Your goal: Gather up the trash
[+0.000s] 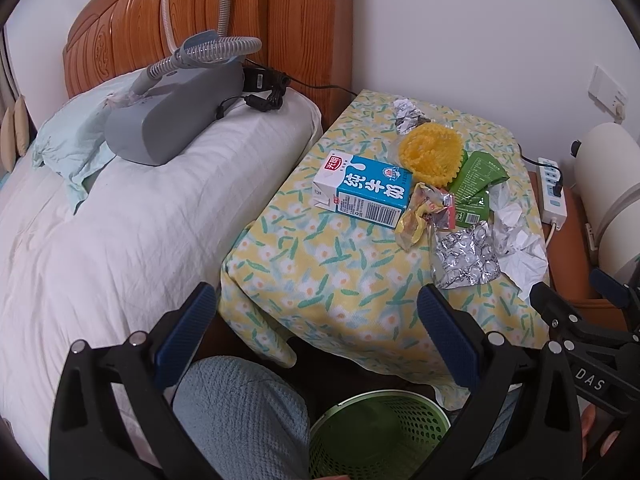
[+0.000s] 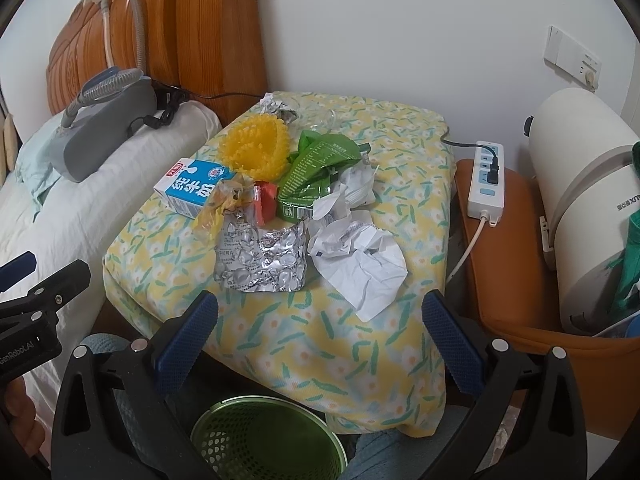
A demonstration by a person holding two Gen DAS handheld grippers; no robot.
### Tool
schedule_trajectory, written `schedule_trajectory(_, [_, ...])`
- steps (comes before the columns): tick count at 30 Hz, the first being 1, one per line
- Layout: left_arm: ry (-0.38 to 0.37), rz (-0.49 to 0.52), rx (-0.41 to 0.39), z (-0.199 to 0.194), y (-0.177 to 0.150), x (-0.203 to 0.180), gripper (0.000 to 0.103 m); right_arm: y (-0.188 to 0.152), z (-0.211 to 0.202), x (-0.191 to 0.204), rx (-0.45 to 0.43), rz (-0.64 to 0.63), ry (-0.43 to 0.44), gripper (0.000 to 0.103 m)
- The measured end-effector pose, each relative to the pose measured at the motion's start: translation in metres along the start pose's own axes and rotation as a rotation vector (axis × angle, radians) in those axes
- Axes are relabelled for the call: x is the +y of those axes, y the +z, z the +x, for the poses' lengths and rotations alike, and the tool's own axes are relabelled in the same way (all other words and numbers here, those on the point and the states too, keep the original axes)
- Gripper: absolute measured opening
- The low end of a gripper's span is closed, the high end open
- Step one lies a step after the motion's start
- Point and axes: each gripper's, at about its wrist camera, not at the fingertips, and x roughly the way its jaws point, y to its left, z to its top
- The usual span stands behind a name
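Note:
Trash lies on a table with a yellow floral cloth: a blue milk carton, a yellow mesh piece, a green packet, a silver blister foil, crumpled white paper and a yellow wrapper. A green mesh bin stands below the table's near edge. My left gripper and right gripper are open and empty, held above the bin, short of the trash.
A bed with a white pillow holds a grey machine with a hose at the left. A power strip lies on an orange stool at the right, beside a white appliance. A blue-clad knee is beside the bin.

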Motion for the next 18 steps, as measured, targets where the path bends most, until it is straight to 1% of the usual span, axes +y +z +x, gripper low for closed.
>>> schedule_trajectory(10, [0.001,-0.002,0.003,-0.0005,-0.0065,0.0008,0.096,-0.0013,0.001,0.0,0.004,0.0,0.001,0.101])
schedule_trajectory(12, [0.001,-0.001,0.004,0.001,-0.0013,0.0011,0.096,-0.001,0.0015,0.0002,0.005,0.0,0.001,0.101])
schedule_trajectory(18, [0.0,0.0,0.005,0.0009,-0.0038,0.0009,0.096,-0.0007,0.0024,0.0008,0.009,-0.001,0.001,0.101])
